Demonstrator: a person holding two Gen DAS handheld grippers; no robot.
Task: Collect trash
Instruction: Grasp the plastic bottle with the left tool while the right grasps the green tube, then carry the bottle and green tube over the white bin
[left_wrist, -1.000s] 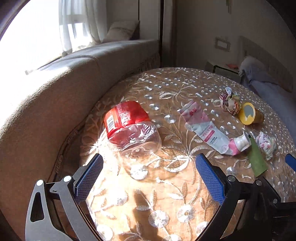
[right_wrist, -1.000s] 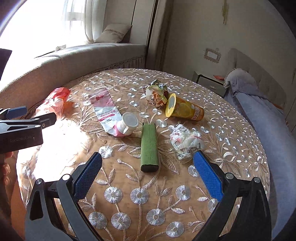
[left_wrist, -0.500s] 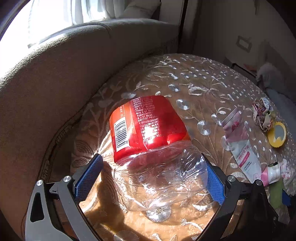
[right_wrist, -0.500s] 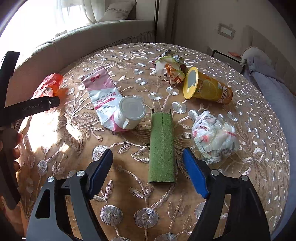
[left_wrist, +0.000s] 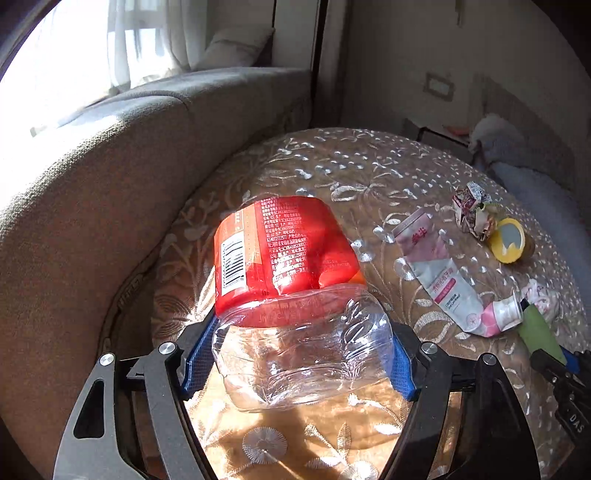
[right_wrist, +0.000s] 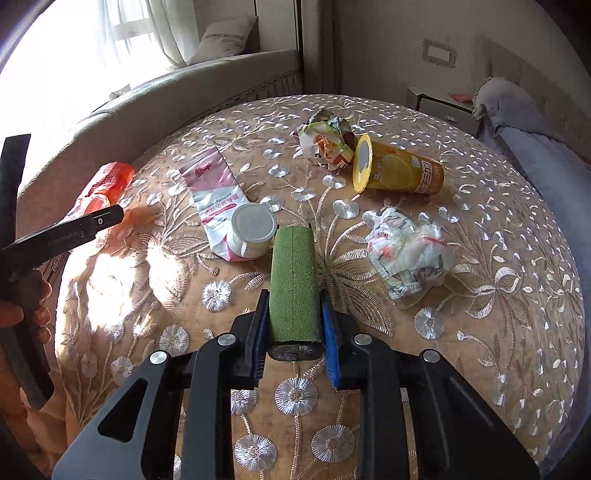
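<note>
1. The left hand-held gripper (left_wrist: 301, 360), jaws just closing, clamps a crushed plastic bottle (left_wrist: 295, 295) on the embroidered worktop (left_wrist: 369, 177).
2. The right hand-held gripper (right_wrist: 293, 332), likewise closing, pinches a green sponge block (right_wrist: 293, 280) beside a pink tube (right_wrist: 225, 206).

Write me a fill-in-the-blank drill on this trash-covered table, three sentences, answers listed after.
1. The left gripper has just been closing its jaws onto a crushed clear bottle with a ____ label.
2. The right gripper has just been closing its jaws onto a ____ block.
3. The orange cup with the yellow rim lies on its ____.

Missing words: red; green; side
</note>
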